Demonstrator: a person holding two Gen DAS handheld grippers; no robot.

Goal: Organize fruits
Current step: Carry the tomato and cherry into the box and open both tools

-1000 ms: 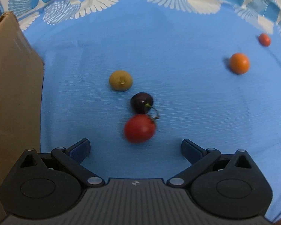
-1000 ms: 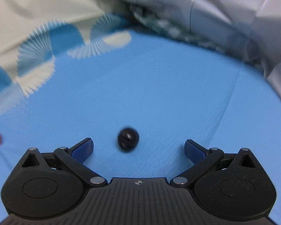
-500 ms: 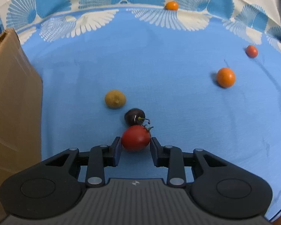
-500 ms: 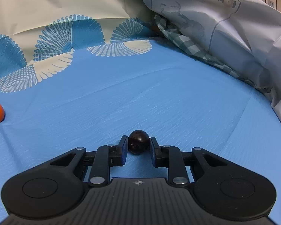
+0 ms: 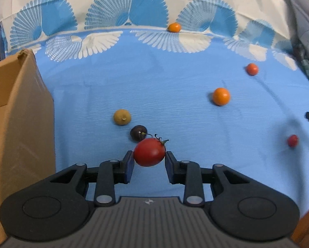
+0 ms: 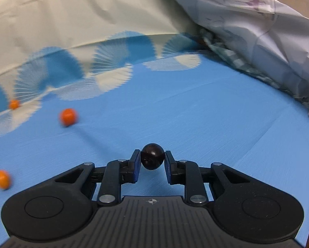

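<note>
In the left wrist view my left gripper is shut on a red tomato, lifted off the blue cloth. Just beyond it lie a dark cherry with a stem and a yellow-green fruit. Farther right sit an orange fruit, a small red-orange one, a small red one and another orange at the back. In the right wrist view my right gripper is shut on a dark round fruit, raised above the cloth.
A brown cardboard box stands at the left in the left wrist view. Crumpled pale sheets pile along the right and back of the cloth. Small orange fruits lie blurred at the left of the right wrist view.
Both grippers went from wide open to shut, the left on the tomato, the right on the dark fruit. Both have since risen off the cloth with their fruit, and the right view has swung.
</note>
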